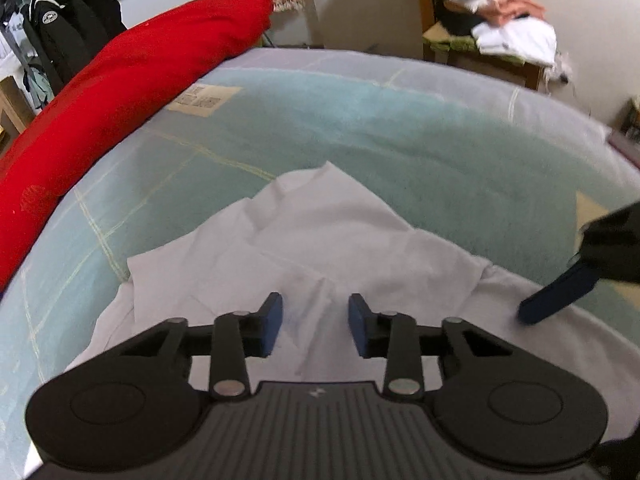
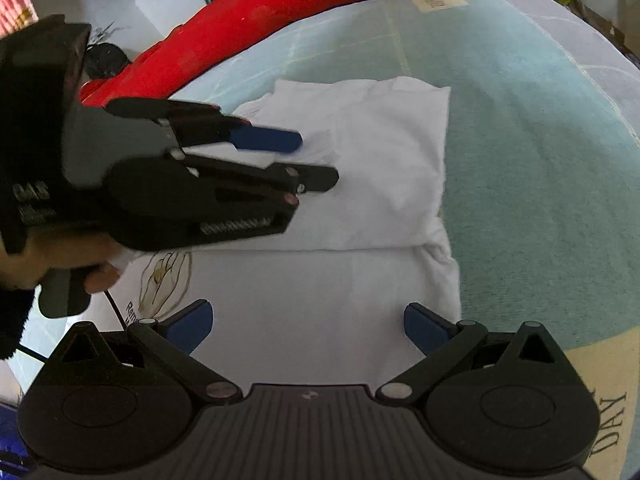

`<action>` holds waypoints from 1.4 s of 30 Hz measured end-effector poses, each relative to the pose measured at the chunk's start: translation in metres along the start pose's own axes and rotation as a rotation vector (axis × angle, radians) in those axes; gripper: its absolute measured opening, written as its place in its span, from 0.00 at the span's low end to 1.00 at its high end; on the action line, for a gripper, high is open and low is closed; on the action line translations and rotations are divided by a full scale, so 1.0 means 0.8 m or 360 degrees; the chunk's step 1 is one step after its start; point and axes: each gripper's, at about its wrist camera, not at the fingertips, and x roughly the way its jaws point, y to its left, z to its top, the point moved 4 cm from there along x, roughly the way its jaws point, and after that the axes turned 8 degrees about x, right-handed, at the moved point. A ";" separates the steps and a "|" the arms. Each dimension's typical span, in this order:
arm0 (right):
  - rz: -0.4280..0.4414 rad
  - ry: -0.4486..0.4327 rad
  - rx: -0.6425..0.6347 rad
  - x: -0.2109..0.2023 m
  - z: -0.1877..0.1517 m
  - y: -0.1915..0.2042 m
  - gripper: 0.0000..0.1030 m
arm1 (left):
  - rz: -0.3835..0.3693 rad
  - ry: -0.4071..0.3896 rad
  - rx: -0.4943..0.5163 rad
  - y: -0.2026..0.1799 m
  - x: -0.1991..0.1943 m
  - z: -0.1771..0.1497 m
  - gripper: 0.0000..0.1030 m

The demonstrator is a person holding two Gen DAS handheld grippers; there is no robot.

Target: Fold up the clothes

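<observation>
Lying on the bed: a white T-shirt (image 2: 360,184) spread over a pale blue-green blanket (image 2: 540,168), its upper part folded over the lower, a printed drawing showing at its near left edge
Left gripper (image 1: 316,324): hovering low over the shirt, pointed steeply down; its blue pads (image 1: 273,322) stand partly apart with only a raised crease of cloth seen between them, and neither pad presses on it
Left gripper seen from the right: it (image 2: 308,156) reaches across the folded part from the left, one blue pad above, one black finger below, a gap between them; blurred
Hand (image 2: 80,264): wrapped round the left gripper's handle, a dark sleeve at the wrist
Right gripper (image 2: 308,322): fingers spread wide over the lower half of the shirt, nothing between them
Right gripper from the left view: one blue finger (image 1: 556,296) touches or nearly touches the shirt's right edge, I cannot tell which
Red bedding (image 1: 132,80): a long roll along the far left side of the bed
Chair (image 1: 480,52): beyond the bed, piled with clothes
Rack (image 1: 52,32): dark jackets hanging, far left
</observation>
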 end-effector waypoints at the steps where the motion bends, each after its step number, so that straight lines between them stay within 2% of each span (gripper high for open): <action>1: -0.0003 -0.0002 0.0006 -0.001 0.000 -0.003 1.00 | 0.0003 0.0007 -0.0017 0.001 0.001 -0.001 0.23; 6: -0.0018 -0.0021 0.0007 -0.009 -0.002 -0.008 1.00 | -0.0009 0.0022 -0.0092 0.014 -0.009 -0.006 0.05; 9: -0.0011 -0.0030 -0.0004 -0.012 -0.002 -0.004 1.00 | 0.0013 -0.0018 -0.0140 0.025 -0.025 -0.008 0.02; 14: 0.0011 -0.0041 -0.0033 -0.014 0.000 0.010 1.00 | 0.0063 -0.0046 -0.0300 0.058 -0.062 -0.025 0.02; 17: 0.0023 -0.0049 -0.0050 -0.011 0.003 0.021 1.00 | 0.0148 -0.0033 -0.0409 0.082 -0.085 -0.047 0.02; 25: 0.0052 -0.0027 -0.0108 0.009 0.006 0.057 1.00 | 0.0375 0.0070 -0.0627 0.138 -0.138 -0.127 0.02; 30: 0.0074 -0.0012 -0.0159 0.025 0.006 0.086 1.00 | 0.0461 0.0134 -0.0740 0.159 -0.153 -0.178 0.02; 37: 0.0078 0.0032 -0.0230 0.044 0.004 0.119 1.00 | 0.0475 0.0145 -0.0842 0.176 -0.156 -0.231 0.03; 42: 0.0062 0.0057 -0.0277 0.054 0.002 0.135 1.00 | 0.0418 0.0163 -0.0959 0.174 -0.149 -0.255 0.12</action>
